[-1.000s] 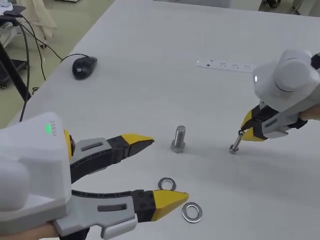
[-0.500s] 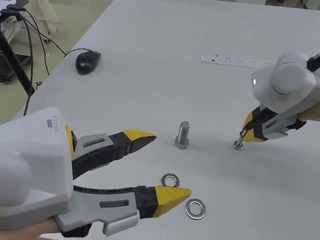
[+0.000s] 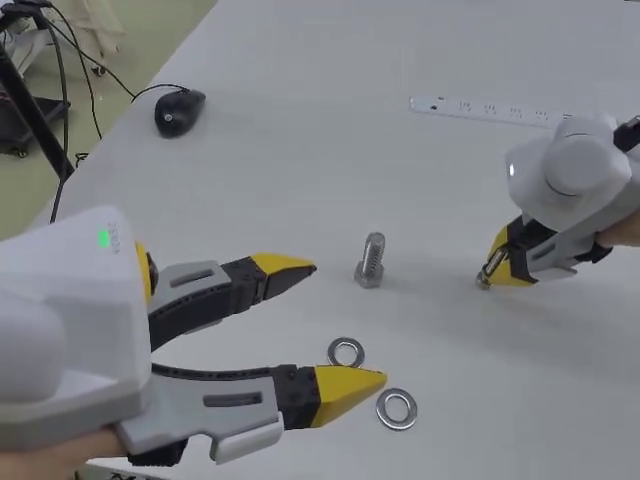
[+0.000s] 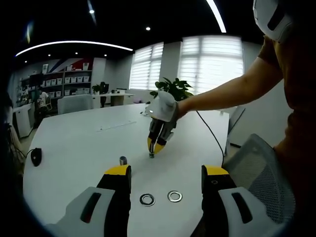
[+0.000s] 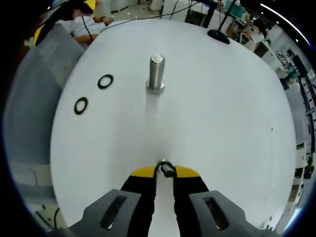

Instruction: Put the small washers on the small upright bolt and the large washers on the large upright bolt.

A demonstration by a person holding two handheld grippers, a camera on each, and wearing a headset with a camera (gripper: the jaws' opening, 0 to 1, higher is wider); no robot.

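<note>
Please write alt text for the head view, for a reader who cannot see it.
The right tool grips the small bolt on a white table. The open left tool hovers by two washers near the upright large bolt.

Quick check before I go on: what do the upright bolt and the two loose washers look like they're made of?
Upright bolt: bare silver-grey metal, probably steel, with a dull shine on its threads. Near washer and far washer: same bright metal look, thin flat rings glinting against the matte white table.
</note>
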